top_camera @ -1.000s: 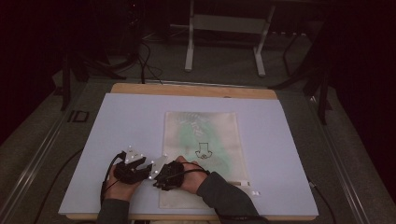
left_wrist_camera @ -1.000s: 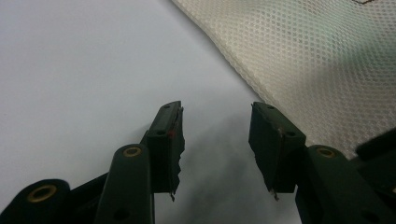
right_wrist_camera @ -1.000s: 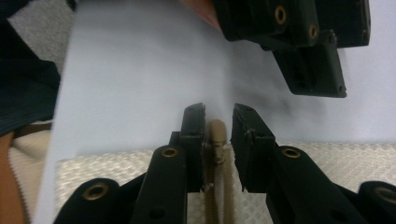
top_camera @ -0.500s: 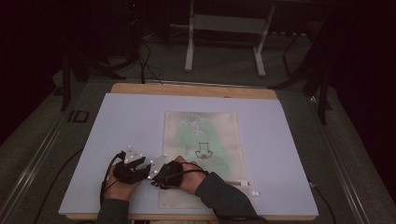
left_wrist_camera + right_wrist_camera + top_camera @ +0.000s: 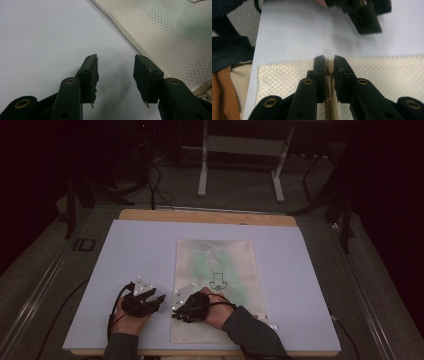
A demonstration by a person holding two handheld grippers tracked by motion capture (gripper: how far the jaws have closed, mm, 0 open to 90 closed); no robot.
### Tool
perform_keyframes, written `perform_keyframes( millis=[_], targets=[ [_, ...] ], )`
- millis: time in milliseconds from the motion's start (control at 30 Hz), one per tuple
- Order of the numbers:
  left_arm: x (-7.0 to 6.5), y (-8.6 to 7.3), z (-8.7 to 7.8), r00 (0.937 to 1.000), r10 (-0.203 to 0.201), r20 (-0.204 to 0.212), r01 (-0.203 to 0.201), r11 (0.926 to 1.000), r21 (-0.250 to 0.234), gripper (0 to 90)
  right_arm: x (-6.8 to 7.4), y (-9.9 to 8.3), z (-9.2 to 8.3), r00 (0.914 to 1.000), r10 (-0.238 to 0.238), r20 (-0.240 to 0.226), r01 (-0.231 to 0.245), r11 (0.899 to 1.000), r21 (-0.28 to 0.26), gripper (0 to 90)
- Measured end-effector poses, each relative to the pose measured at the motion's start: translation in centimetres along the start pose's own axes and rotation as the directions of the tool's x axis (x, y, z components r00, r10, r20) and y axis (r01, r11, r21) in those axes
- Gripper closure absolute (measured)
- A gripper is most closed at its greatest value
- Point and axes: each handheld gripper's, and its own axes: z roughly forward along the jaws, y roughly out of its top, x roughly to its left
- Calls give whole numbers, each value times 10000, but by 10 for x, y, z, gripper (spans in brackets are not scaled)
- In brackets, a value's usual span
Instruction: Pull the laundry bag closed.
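Since the earlier frame, the right gripper has been closed further and is now being kept clenched on the near left edge of the cream mesh bag, which is lying flat on the pale table. A small black printed outline is showing on it; no writing is readable. The left gripper is being held released just beside the bag.

I count one cream mesh bag lying on one pale table mat, and one black drawing printed on that bag. I hold two grippers: my left gripper and my right gripper, each with two black jaws.
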Motion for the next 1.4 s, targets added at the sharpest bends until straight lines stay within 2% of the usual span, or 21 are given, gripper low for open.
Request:
perform_keyframes(
  millis=[300, 400, 467, 567, 700, 800, 967, 1100, 1200, 1400],
  targets=[
    [-1, 0, 0, 9999, 95, 96, -95, 9999, 36, 538, -8, -4, 2, 9979, 472, -434, -454, 9981, 405, 739],
    [-2, 0, 0, 9999, 95, 121, -96, 9999, 31, 538, -11, -3, 6, 9958, 706, -588, -683, 9968, 415, 739],
    [-2, 0, 0, 9998, 107, 141, -107, 9999, 35, 538, -11, -2, 9, 9942, 785, -738, -744, 9956, 570, 783],
    [-2, 0, -1, 9997, 123, 212, -124, 9999, 34, 540, -10, -3, 12, 9952, 652, -729, -595, 9952, 773, 812],
    [-4, 0, -2, 9992, 196, 341, -197, 9998, 26, 552, -9, -4, 11, 9958, 637, -664, -590, 9958, 703, 815],
    [-6, 0, -5, 9988, 239, 425, -239, 9997, -1, 582, -8, -4, 10, 9966, 567, -594, -529, 9965, 650, 817],
    [-8, -2, -11, 9966, 139, 818, -127, 9998, -146, 666, -5, -3, 11, 9990, 237, -384, -203, 9962, 850, 818],
    [-12, -2, -10, 9924, 185, 1221, -179, 9998, -58, 774, -3, -3, 12, 9997, 44, -240, -23, 9962, 866, 818],
    [-17, 0, -9, 9891, 461, 1396, -468, 9989, 22, 842, -1, -4, 12, 9999, 59, -160, -45, 9964, 849, 819],
    [-24, 1, -7, 9822, 585, 1783, -625, 9979, 170, 873, 0, -6, 12, 9999, -112, -51, 116, 9968, 796, 819]
  ],
)
